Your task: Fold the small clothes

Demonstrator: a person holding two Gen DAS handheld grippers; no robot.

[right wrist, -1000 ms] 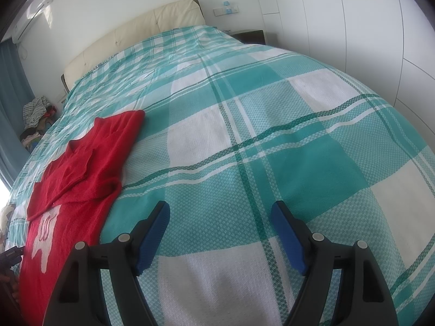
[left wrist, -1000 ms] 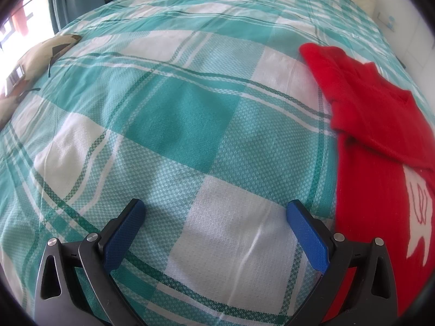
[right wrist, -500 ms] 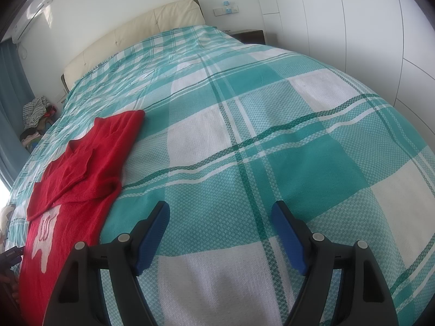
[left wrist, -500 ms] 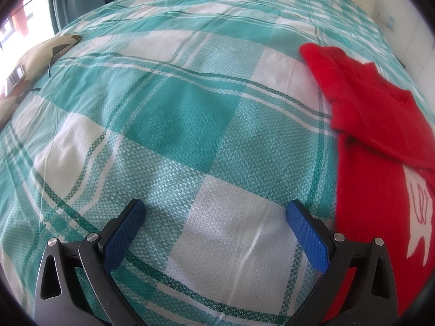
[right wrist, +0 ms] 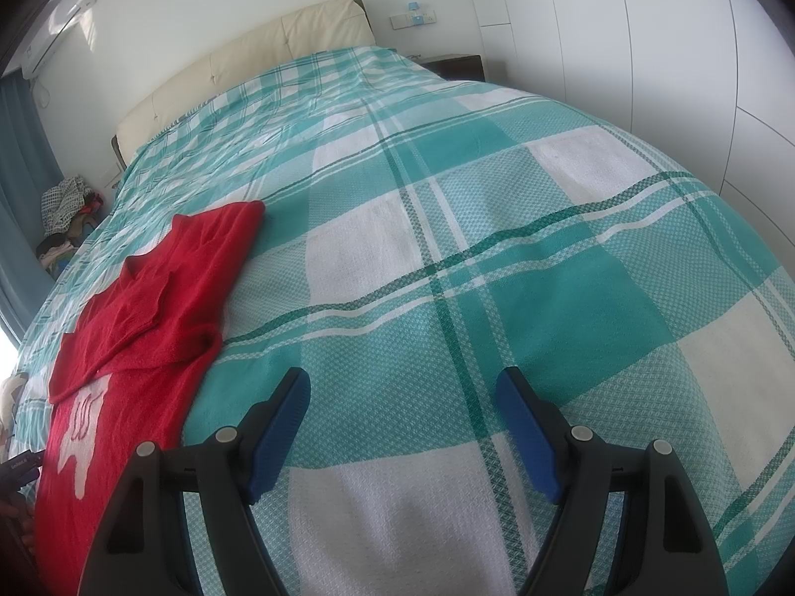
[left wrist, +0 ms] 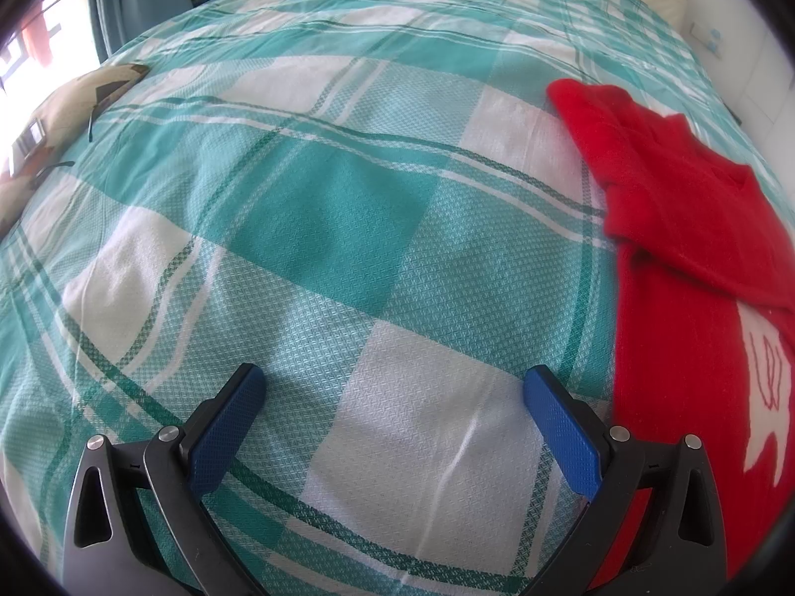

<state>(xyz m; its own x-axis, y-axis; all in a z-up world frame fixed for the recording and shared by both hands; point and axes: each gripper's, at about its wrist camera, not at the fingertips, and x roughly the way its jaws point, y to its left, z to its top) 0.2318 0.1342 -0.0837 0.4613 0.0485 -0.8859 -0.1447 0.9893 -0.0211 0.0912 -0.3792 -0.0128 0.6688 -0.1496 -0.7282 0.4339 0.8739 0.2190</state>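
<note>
A small red garment (left wrist: 685, 268) with a white print lies flat on the teal and white checked bedspread (left wrist: 318, 228), its sleeves folded across the body. It sits at the right of the left wrist view and at the left of the right wrist view (right wrist: 144, 328). My left gripper (left wrist: 392, 397) is open and empty, hovering over the bedspread just left of the garment. My right gripper (right wrist: 402, 397) is open and empty, over bare bedspread (right wrist: 497, 258) to the right of the garment.
A patterned cushion (left wrist: 54, 114) lies at the bed's left edge. A cream headboard (right wrist: 248, 64) stands at the far end. A pile of clothes (right wrist: 64, 213) sits beside the bed near a blue curtain. White wardrobe doors (right wrist: 671, 49) run along the right.
</note>
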